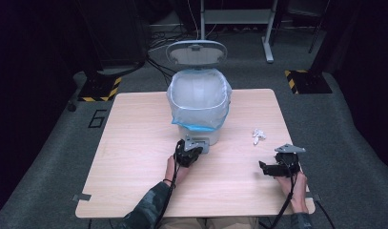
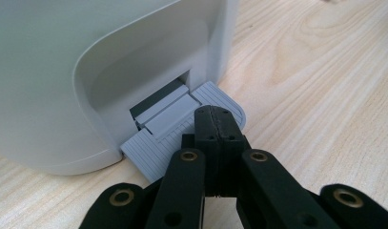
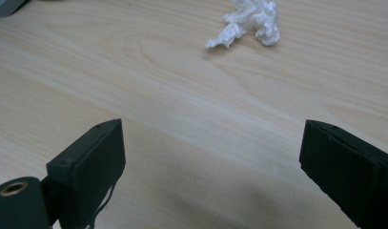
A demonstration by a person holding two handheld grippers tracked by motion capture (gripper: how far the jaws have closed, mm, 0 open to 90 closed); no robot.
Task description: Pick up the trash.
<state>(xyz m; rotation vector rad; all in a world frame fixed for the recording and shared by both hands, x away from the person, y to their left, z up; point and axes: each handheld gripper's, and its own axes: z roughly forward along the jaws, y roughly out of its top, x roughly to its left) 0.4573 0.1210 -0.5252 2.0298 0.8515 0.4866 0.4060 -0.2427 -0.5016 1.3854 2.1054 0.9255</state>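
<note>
Your left gripper [image 2: 219,125] has its jaws pressed flat together, nothing between them, and their tips sit down on the grey ribbed pedal [image 2: 182,138] at the foot of the bin [image 1: 198,102]. From above you can see that the bin's lid [image 1: 196,52] stands up and open behind it, and a pale plastic liner [image 1: 199,117] with a blue edge is folded over the rim. Your left hand [image 1: 175,168] is just in front of the bin, on the side nearest you.

Your right gripper [image 3: 210,167] has its jaws spread wide, with bare wood between them and nothing held. Ahead of those jaws lies the crumpled white tissue [image 3: 249,21], well clear of both tips. From above, that tissue [image 1: 258,136] rests to the right of the bin, level with its base, and your right gripper [image 1: 280,167] is nearer you than the tissue, further from the bin, with your right hand [image 1: 296,188] behind it close to the edge of the table [image 1: 134,143].
</note>
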